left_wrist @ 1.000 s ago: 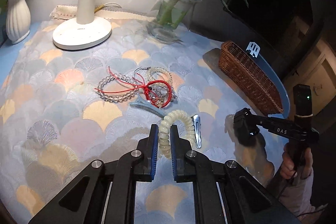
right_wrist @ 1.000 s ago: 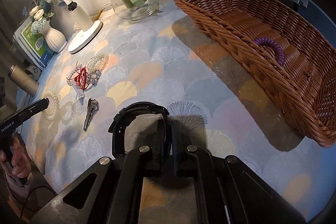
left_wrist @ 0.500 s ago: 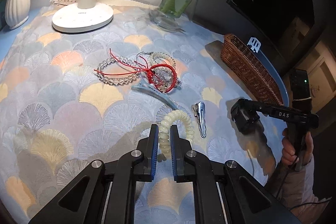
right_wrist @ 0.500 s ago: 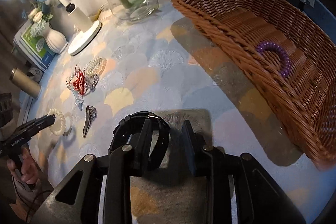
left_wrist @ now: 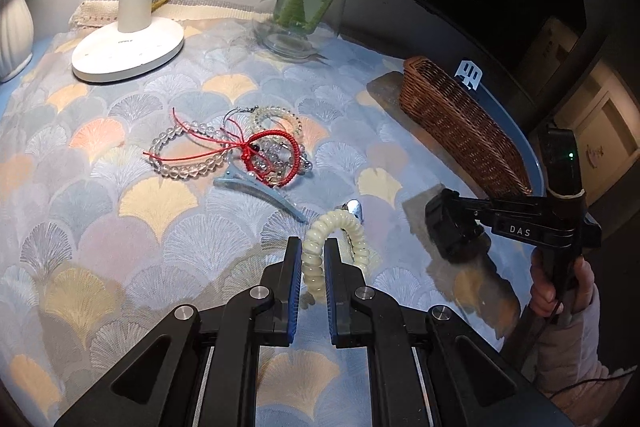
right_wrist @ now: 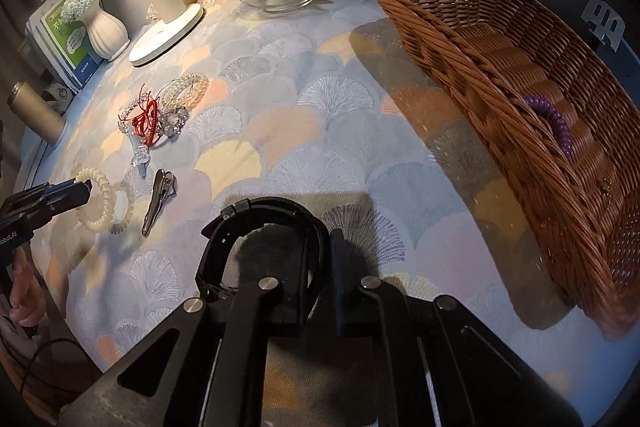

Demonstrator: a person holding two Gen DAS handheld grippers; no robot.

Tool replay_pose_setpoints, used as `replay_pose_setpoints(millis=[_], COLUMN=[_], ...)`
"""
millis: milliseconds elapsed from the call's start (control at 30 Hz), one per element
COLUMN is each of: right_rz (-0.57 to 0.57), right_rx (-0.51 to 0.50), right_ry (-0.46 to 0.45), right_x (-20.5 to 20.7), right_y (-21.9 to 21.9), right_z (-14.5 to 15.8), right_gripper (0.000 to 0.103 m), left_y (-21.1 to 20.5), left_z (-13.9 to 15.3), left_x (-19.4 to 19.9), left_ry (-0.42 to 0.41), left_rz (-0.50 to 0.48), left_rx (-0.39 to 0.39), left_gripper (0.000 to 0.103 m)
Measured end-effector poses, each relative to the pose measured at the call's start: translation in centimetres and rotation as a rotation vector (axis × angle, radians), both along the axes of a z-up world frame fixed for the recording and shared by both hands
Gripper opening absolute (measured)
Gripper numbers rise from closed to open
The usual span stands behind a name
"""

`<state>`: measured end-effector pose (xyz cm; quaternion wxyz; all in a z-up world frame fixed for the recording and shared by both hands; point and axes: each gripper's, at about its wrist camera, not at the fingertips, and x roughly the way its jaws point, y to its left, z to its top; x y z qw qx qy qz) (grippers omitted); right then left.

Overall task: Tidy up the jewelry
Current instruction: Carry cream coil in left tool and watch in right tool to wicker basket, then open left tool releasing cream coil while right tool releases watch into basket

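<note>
My left gripper [left_wrist: 312,259] is shut on a cream spiral hair tie [left_wrist: 340,227] and holds it just above the cloth; it also shows in the right wrist view [right_wrist: 102,205]. My right gripper [right_wrist: 324,251] is shut on a black watch [right_wrist: 256,223], seen from the left wrist view [left_wrist: 452,231] near the wicker basket [left_wrist: 460,131]. The basket [right_wrist: 520,75] holds a purple spiral hair tie [right_wrist: 554,119]. A tangle of bead bracelets and red cord [left_wrist: 244,151], a blue hair clip [left_wrist: 260,193] and a silver clip [right_wrist: 158,201] lie on the cloth.
A white lamp base [left_wrist: 128,47], a glass vase with green stems [left_wrist: 304,11] and a white ribbed vase [right_wrist: 106,29] stand at the back. A metal cylinder [right_wrist: 36,113] and a book [right_wrist: 66,39] sit at the left table edge.
My left gripper has carried the cream hair tie a little to the right, past the silver clip. My right gripper has closed again on the black watch and shifted slightly.
</note>
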<state>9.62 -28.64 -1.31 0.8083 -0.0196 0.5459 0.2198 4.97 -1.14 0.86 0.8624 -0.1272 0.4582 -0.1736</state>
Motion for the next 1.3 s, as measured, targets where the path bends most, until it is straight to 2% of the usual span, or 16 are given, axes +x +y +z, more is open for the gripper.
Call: replay_pose_setpoints(millis=[67,400,600,800,967,1133,1300], right_rz=[-0.016,-0.093,-0.184,-0.344,-0.49,-0.563,-0.579], right_rx=[0.038,0.094,0.132,0.13,0.105,0.102,0.114], right_ry=[0.0,-0.076,-0.145,-0.198,-0.166,-0.073,0.007], right_x=[-0.3,-1.2,-0.5,2.2,6.0,9.4,11.3], right_y=[-0.6,-3.8,-8.5,-14.8,-19.6,-22.4,-22.8], right_z=[0.8,5.4,9.1,11.3,10.5,7.3,4.6], right_gripper=[0.007,0.007,0.007,0.007,0.007,0.008,0.008], left_y=[-0.4,-4.5,-8.7,-14.4,-19.4,-23.6,-26.5], left_z=[0.6,4.5,6.7,9.8,10.8,8.4,5.7], left_x=[0.2,2.0,4.8,8.9,13.0,17.3,21.0], left_ry=[-0.013,-0.096,-0.138,-0.213,-0.231,-0.167,-0.086], left_rz=[-0.009,-0.089,-0.171,-0.254,-0.314,-0.339,-0.338], left_rx=[0.005,0.026,0.018,0.015,-0.002,0.01,0.004], left_gripper=[0.011,0.011,0.011,0.011,0.011,0.011,0.011])
